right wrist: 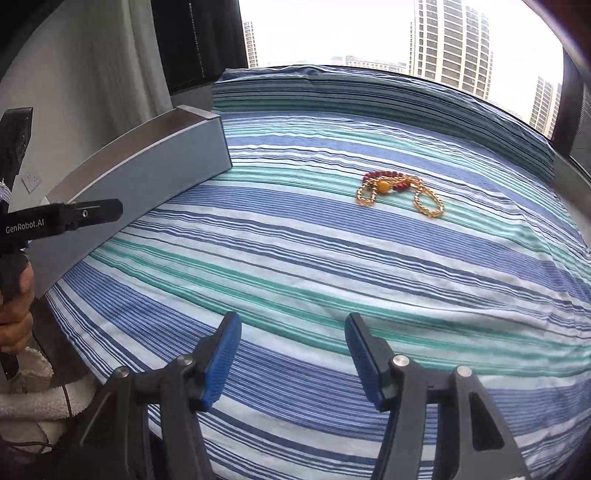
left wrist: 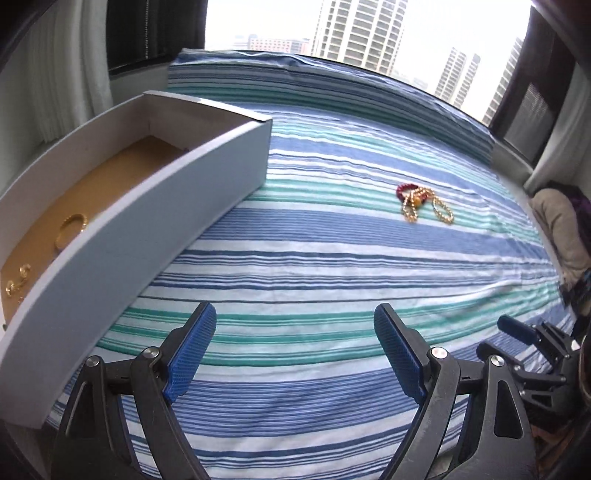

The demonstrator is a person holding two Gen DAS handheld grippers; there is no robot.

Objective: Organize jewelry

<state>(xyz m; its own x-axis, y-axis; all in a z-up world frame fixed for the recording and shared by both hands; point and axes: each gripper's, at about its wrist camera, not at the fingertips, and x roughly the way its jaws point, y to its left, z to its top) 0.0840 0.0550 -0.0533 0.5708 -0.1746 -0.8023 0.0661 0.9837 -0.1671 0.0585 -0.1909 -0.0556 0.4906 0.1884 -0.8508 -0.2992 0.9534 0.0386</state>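
My left gripper (left wrist: 295, 332) and right gripper (right wrist: 293, 343) gape empty over the striped bedspread (left wrist: 314, 258) beneath a high-rise window (left wrist: 369, 29).

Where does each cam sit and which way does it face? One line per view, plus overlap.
Left wrist: on the left tongs, angled down over the striped bedspread toward the window; sees into the open box with a gold bangle; both blue pads show, open and empty, right tongs at the lower right edge.
Right wrist: on the right tongs, same heading; box's outer wall only; pads open and empty, a hand holding the left tool at the left edge.
Shared: bedspread, box, the jewelry pile, towers outside.
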